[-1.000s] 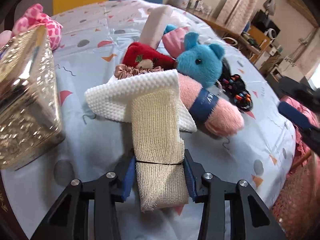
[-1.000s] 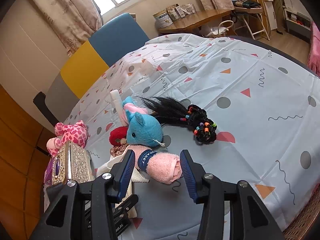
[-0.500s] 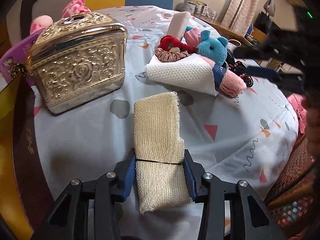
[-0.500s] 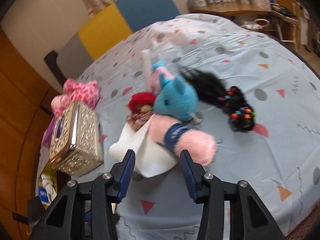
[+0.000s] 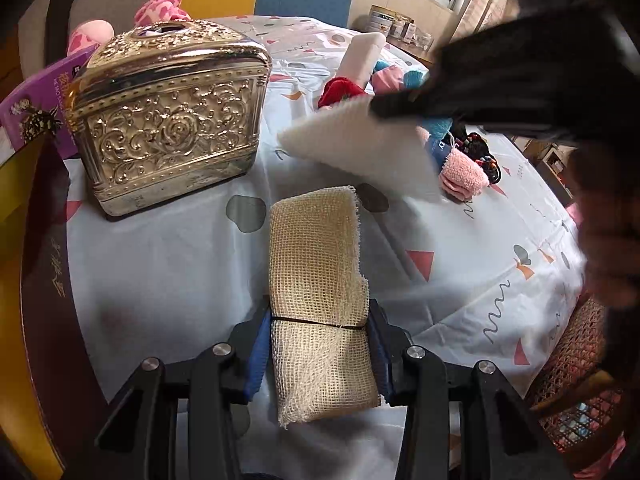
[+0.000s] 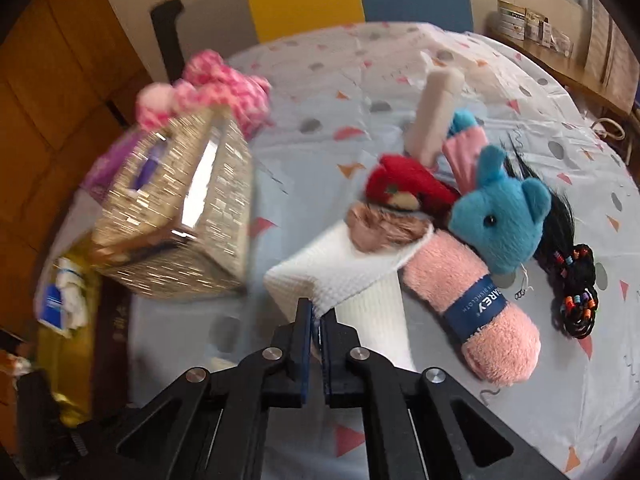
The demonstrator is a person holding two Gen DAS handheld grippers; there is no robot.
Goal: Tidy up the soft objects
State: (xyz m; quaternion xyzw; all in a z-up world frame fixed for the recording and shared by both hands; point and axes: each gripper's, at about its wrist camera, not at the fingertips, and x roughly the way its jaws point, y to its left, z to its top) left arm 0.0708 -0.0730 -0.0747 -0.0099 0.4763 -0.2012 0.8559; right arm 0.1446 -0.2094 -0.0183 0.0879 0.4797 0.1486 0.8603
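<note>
**Both tools engaged on cloths at the desk edge**

The left tool (image 5: 320, 354) was clamped on a folded cream mesh cloth (image 5: 316, 280) bound by a thin dark band; the cloth's far end lay on the desk (image 5: 160, 264), which was covered in a pale blue sheet printed with dots and triangles. The right tool (image 6: 316, 320) had just been closing, and its blue pads pinched the near corner of a white waffle-textured cloth (image 6: 340, 276).

Surroundings: an embossed gold metal box (image 5: 168, 120) stood to the left, just beyond the mesh cloth, with a pink spotted plush toy (image 6: 208, 88) behind it. On and past the white cloth lay a brown satin scrunchie (image 6: 384, 224), a red plush piece (image 6: 408, 188), a blue plush animal (image 6: 504, 220), a rolled pink fluffy towel with a navy band (image 6: 472, 304) and a black hairpiece with coloured beads (image 6: 576, 300). An upright white foam block (image 6: 436, 112) leaned behind the red piece.

Obstructions: in the left wrist view the right tool's dark body and a blurred hand (image 5: 608, 240) covered the upper right, hiding most of the plush group. The right wrist view was motion-blurred on its left side, so the items beside the gold box could not be identified.
</note>
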